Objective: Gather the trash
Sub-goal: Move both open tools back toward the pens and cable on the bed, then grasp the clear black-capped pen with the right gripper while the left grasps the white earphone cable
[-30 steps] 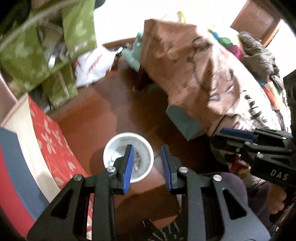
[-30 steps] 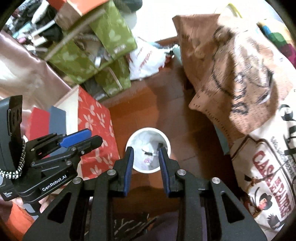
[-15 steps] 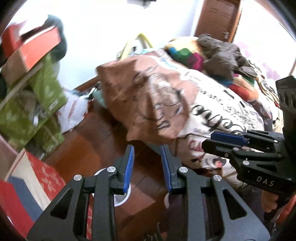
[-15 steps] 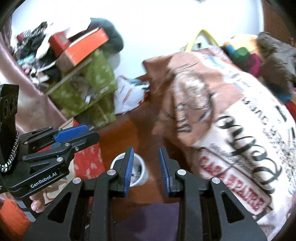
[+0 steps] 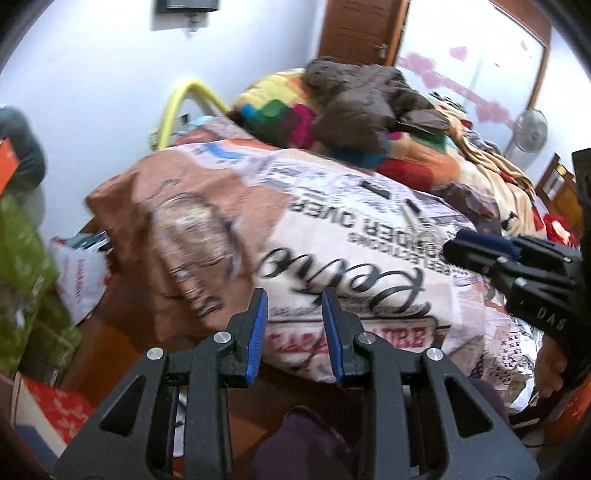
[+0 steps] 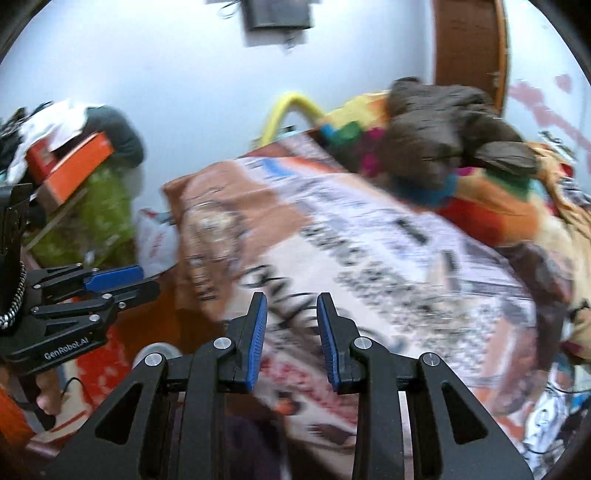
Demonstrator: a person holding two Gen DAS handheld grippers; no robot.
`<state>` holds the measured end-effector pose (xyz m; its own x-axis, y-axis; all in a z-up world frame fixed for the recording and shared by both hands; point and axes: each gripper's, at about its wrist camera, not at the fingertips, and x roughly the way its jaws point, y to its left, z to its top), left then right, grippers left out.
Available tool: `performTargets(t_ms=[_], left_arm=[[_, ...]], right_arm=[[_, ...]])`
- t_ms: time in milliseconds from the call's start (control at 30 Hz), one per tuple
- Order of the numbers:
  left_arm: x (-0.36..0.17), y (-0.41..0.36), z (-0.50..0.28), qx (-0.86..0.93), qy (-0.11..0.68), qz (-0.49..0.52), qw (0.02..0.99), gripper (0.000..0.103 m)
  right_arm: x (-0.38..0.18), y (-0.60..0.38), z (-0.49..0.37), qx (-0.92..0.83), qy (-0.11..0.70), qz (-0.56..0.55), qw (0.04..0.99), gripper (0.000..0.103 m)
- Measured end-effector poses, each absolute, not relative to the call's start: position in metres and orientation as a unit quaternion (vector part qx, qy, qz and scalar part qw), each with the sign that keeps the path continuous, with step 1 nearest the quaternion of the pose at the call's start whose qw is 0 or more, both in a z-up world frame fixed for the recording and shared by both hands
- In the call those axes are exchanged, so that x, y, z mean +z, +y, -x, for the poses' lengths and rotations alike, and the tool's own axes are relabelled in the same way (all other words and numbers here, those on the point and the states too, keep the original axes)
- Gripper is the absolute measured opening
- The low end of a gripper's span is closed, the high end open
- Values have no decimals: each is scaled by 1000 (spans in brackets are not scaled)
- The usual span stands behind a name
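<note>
Blue pads line both of my claws, and each pair stands parted with nothing between them: the left claw (image 5: 291, 334) and the right claw (image 6: 290, 339) both point over the near edge of a bed whose printed cover (image 5: 332, 236) fills the middle of each view. Behind that cover I see a bright patchwork blanket (image 5: 280, 114) with a brown stuffed toy (image 5: 354, 107) lying on it, and a yellow hoop (image 5: 184, 99) against the pale wall. Only the right wrist view shows a sliver of the white trash bin (image 6: 153, 352), low on the floor just left of my right claw's base and partly hidden by it; I cannot make out its contents. That view also catches an orange box (image 6: 70, 166) on green bags (image 6: 96, 214) at left. From the left wrist view I get a white plastic bag (image 5: 79, 277) on the brown floor beside the bed, a wooden door (image 5: 358, 33), and a fan (image 5: 530, 129) far right. Both pictures are smeared with blur.
</note>
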<state>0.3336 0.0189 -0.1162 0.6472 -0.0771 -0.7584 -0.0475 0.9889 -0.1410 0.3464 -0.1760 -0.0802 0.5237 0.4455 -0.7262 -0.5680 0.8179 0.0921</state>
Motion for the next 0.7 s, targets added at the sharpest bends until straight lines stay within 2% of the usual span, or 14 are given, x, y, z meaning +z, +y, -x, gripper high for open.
performTargets(t_ms=[267, 700], left_arm=[[-134, -47, -395, -64, 436, 61, 895, 29], [-184, -117, -484, -119, 489, 35, 864, 29]], right_arm=[[-88, -253, -389, 211, 397, 72, 890, 25], [-154, -321, -457, 158, 463, 9, 872, 25]])
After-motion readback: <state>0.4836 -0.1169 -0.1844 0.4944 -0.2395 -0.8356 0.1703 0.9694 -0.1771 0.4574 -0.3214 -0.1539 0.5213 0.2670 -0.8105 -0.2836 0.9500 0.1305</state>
